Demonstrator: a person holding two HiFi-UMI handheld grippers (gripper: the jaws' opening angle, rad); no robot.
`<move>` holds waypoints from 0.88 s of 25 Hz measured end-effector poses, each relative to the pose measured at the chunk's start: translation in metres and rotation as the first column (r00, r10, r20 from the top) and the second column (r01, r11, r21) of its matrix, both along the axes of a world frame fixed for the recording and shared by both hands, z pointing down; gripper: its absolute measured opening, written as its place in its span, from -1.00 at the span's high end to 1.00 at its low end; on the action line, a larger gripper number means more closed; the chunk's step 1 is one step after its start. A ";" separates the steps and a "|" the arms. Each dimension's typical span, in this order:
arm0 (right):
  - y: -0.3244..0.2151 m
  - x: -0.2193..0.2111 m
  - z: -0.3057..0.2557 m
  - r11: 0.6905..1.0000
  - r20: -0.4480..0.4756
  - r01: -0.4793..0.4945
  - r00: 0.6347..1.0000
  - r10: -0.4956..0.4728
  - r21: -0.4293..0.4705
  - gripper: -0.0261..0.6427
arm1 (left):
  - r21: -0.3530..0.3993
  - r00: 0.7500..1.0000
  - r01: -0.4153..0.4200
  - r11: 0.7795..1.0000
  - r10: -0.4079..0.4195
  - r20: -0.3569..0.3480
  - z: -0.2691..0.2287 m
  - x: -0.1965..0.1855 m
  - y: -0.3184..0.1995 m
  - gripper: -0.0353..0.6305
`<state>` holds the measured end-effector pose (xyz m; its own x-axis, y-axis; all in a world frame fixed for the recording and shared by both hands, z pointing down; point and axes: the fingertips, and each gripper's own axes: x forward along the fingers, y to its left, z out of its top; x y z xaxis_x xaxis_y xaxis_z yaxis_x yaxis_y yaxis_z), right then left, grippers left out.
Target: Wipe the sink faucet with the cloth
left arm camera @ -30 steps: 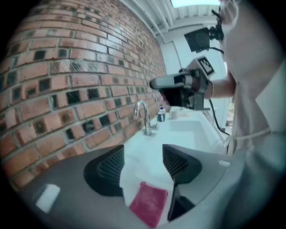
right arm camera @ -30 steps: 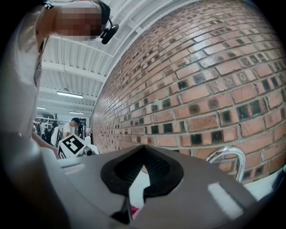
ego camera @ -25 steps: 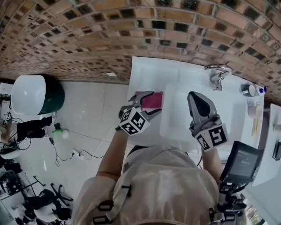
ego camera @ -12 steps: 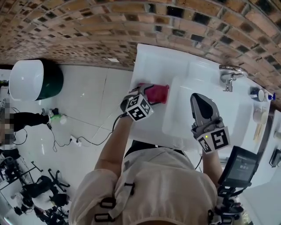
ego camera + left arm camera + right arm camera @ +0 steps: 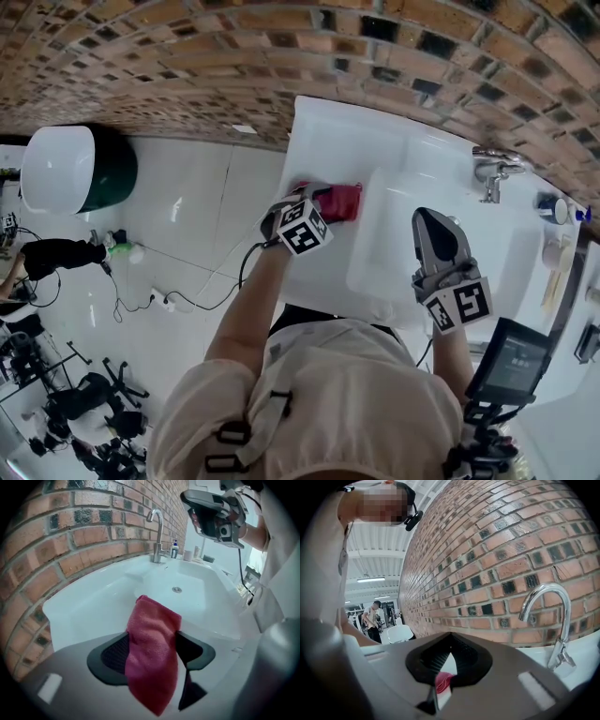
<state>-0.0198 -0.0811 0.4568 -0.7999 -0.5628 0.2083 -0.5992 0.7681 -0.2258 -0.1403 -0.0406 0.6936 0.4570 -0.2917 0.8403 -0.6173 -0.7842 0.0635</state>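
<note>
In the head view, we judge the step in hand to be picking up the cloth. The left gripper (image 5: 312, 199) sits over the red cloth (image 5: 343, 202), which lies on the flat ledge of the sink (image 5: 394, 141), left of the basin and well apart from the faucet (image 5: 492, 173). The right gripper (image 5: 431, 220) hangs over the basin with its fingers pinched together, carrying nothing. The left fingers cover the near edge of the cloth here, so we cannot judge contact. The small items beyond the faucet are too small to name.

In the left gripper view, the cloth (image 5: 152, 653) runs between the fingers, which stand spread wide. They have just been closing a little, but bare mesh shows on the left pad beside the cloth, so we read no grip yet. Whether the right pad already touches it is hard to make out. In our judgement, the next move calls for squeezing onto the cloth, lifting it, and carrying it across the basin to the faucet (image 5: 157, 534).

In the right gripper view, the fingertips meet with nothing between them. A sliver of the cloth (image 5: 444, 682) shows far off through the gap behind them. The faucet (image 5: 548, 616) arches at right, its base partly cut off by the gripper's body.
</note>
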 end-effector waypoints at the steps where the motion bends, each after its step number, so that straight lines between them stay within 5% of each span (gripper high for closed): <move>1: 0.001 0.000 0.000 1.000 0.001 0.002 1.000 -0.002 -0.001 0.95 | 0.001 1.000 0.026 1.000 -0.026 0.004 0.000 -0.003 -0.004 0.01; 3: 0.002 -0.001 0.001 1.000 0.003 0.008 1.000 -0.008 -0.002 0.95 | 0.013 0.996 0.085 0.996 -0.085 0.013 0.000 -0.010 -0.012 0.20; 4: 0.002 -0.001 0.000 1.000 0.004 0.011 1.000 -0.011 -0.001 0.95 | 0.019 0.993 0.114 0.993 -0.114 0.014 0.000 -0.014 -0.016 0.65; 9: 0.005 0.003 -0.008 1.000 0.006 0.009 1.000 -0.009 0.013 0.95 | 0.009 0.990 0.141 0.990 -0.141 0.016 -0.008 -0.016 -0.018 0.68; 14: 0.003 0.017 -0.026 0.998 0.011 -0.028 1.000 0.027 0.053 0.95 | 0.161 0.992 0.121 0.979 -0.113 -0.061 -0.063 0.008 -0.032 0.68; 22: -0.001 0.061 -0.057 0.985 0.006 -0.099 0.995 0.099 0.139 0.95 | 0.456 0.960 0.137 0.880 -0.004 -0.280 -0.219 0.091 -0.094 0.65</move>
<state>0.0413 -0.0820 0.3998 -0.7384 -0.6630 0.1233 -0.6743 0.7287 -0.1202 -0.0493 -0.1341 0.4747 0.6042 -0.6583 0.4490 -0.6844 -0.7173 -0.1307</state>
